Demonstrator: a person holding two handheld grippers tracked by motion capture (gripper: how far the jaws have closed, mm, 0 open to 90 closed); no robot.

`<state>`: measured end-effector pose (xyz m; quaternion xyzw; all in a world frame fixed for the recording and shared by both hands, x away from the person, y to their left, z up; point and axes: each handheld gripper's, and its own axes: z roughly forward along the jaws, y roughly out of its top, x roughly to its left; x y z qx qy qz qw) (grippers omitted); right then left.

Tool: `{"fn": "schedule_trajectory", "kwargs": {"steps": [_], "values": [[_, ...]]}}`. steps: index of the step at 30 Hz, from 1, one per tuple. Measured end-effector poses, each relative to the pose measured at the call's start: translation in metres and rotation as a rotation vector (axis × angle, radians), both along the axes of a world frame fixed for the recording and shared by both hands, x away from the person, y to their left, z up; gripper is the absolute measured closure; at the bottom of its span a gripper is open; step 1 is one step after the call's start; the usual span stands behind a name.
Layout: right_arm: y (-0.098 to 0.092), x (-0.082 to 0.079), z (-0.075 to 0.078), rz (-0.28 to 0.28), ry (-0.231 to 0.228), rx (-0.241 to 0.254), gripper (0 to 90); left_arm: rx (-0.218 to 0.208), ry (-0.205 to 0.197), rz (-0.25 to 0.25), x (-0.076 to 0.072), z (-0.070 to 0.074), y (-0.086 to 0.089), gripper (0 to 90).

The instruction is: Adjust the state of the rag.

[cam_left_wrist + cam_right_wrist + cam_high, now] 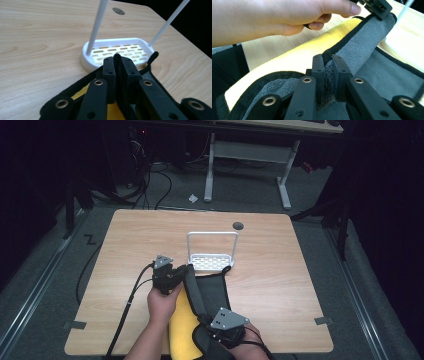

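White rack [212, 261]: slotted tray bare. Grey-and-yellow cloth [200, 305] lies just before it, one black-edged corner touching the rim. Left gripper [176, 272] pinches the cloth's edge beside the rack; right gripper [216, 334] pinches its near fold.

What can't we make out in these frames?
- Cloth, high view: near end cut off by the bottom edge; the right gripper and forearms cover part.
- White rack, left gripper view: top bar cut off by the upper edge; left gripper hides its near rim.
- Left gripper, right gripper view: cut off by the top edge.
- Dark round spot on the table: too small to identify.
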<state>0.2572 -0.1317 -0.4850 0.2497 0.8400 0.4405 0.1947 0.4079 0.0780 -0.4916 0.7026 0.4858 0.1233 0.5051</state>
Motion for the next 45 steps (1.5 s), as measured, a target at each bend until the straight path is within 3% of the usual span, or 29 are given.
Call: {"fn": "schedule_trajectory", "kwargs": {"steps": [9,24,27,32,37,41,45], "values": [[-0.025,-0.005,0.002,-0.047,-0.004,0.003,81.8,0.028,-0.024,-0.045,0.002,0.012,-0.02,82.6],[-0.045,-0.014,-0.018,-0.091,0.071,-0.067,79.4,0.108,0.034,-0.115,0.007,-0.005,-0.059,81.7],[-0.048,-0.012,-0.021,-0.1,0.084,-0.073,74.3,0.091,0.037,-0.124,0.009,-0.008,-0.066,79.4],[-0.056,-0.01,-0.016,-0.134,0.072,-0.031,64.1,0.044,0.024,-0.155,0.01,-0.008,-0.076,62.3],[-0.068,-0.005,-0.011,-0.169,0.054,0.005,62.8,-0.001,0.014,-0.174,0.007,-0.003,-0.077,52.6],[-0.072,-0.001,-0.012,-0.181,0.062,0.011,62.8,0.017,-0.006,-0.184,0.002,-0.001,-0.071,50.0],[-0.073,0.003,-0.015,-0.186,0.073,0.009,63.4,0.043,-0.014,-0.171,-0.008,-0.003,-0.052,50.6]]}}
